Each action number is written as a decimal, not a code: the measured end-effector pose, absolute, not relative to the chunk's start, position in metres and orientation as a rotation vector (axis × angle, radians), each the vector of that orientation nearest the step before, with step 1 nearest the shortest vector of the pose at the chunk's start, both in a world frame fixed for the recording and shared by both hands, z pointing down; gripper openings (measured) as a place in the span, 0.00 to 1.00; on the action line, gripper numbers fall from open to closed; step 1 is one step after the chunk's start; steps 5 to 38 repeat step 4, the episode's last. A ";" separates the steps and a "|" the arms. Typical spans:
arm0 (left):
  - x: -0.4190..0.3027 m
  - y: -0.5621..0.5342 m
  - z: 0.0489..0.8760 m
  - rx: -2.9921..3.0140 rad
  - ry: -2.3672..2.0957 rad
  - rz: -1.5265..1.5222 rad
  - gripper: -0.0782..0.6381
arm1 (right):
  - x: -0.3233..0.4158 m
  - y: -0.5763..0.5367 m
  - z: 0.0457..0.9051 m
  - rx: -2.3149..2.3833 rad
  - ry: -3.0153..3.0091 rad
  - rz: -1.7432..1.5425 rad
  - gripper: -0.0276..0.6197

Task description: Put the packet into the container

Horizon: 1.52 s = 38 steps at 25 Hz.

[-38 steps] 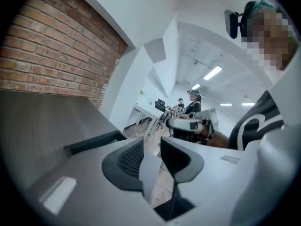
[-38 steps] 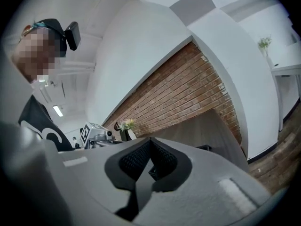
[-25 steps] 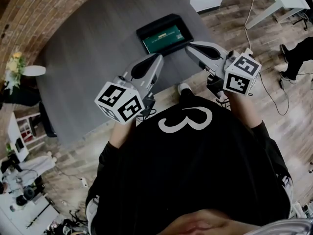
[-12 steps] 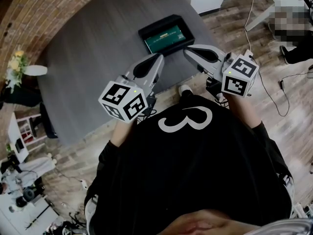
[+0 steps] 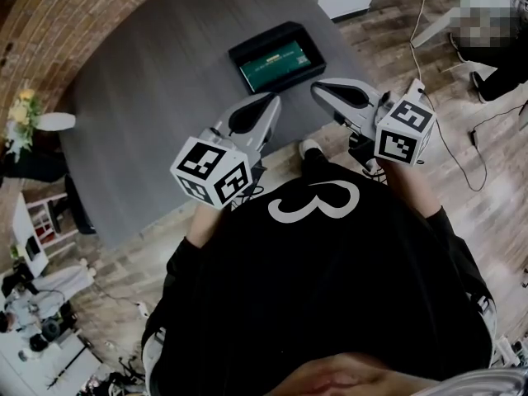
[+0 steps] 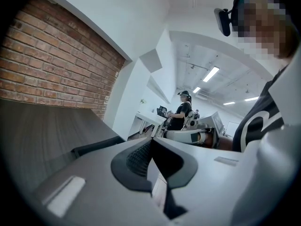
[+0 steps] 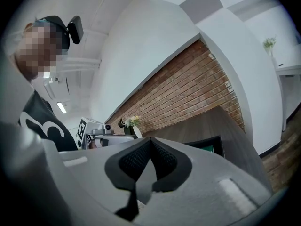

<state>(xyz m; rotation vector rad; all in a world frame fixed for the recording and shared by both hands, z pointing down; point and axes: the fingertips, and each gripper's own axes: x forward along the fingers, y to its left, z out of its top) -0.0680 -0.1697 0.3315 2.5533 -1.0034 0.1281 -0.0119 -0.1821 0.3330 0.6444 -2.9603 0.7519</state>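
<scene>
2 shut, empty grippers hovering at the table edge, packet lying in the container
In the upper centre of the head view, the flat green packet (image 5: 277, 63) is lying inside the shallow, rectangular black container (image 5: 272, 37) on the matte grey wood-grain table (image 5: 148, 81); just below, the left gripper (image 5: 270, 100) and right gripper (image 5: 317, 88), smooth grey tapering shells, are each pressing ribbed black pads (image 6: 137, 158) together on nothing
</scene>
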 end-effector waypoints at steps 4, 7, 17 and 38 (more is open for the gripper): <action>-0.062 -0.171 0.334 2.569 -0.992 0.151 0.13 | -0.007 -0.186 0.334 0.656 -2.960 0.753 0.04; -0.062 -0.171 0.334 2.569 -0.992 0.151 0.13 | -0.007 -0.186 0.334 0.656 -2.960 0.753 0.04; -0.062 -0.171 0.334 2.569 -0.992 0.151 0.13 | -0.007 -0.186 0.334 0.656 -2.960 0.753 0.04; -0.062 -0.171 0.334 2.569 -0.992 0.151 0.13 | -0.007 -0.186 0.334 0.656 -2.960 0.753 0.04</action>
